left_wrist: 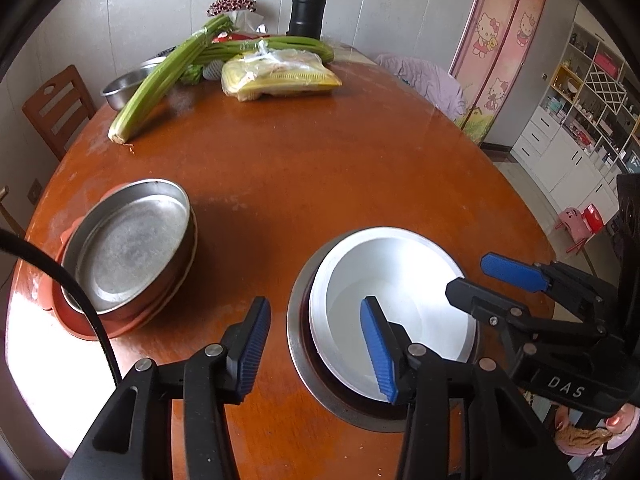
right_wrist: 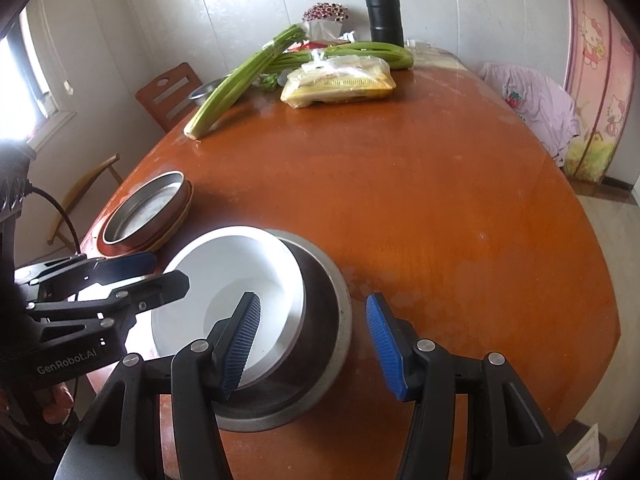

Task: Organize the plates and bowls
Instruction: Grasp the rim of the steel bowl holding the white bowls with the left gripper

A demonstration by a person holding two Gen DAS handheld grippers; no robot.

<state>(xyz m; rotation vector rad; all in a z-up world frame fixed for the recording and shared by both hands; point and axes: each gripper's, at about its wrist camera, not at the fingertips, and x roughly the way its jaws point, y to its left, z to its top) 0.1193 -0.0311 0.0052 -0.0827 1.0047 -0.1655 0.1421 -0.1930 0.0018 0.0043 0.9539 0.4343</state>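
Note:
A white bowl [left_wrist: 400,280] [right_wrist: 240,276] sits nested, shifted to one side, in a dark-lined steel bowl [left_wrist: 298,344] [right_wrist: 332,320] on the orange table [left_wrist: 320,168]. My left gripper [left_wrist: 316,348] [right_wrist: 160,272] is open: one finger is inside the white bowl, the other outside the steel rim, and neither pad touches. My right gripper [right_wrist: 316,346] [left_wrist: 476,284] is open and straddles the opposite rims the same way. To the left, a steel pan [left_wrist: 128,248] [right_wrist: 148,210] rests on stacked orange plates [left_wrist: 120,326].
At the far end lie celery stalks [left_wrist: 160,80], a yellow packet [left_wrist: 280,76], a black flask [left_wrist: 306,10] and a steel basin [left_wrist: 120,88]. Wooden chairs [left_wrist: 56,108] stand at the left; a lilac cloth [right_wrist: 536,108] is draped at the right edge.

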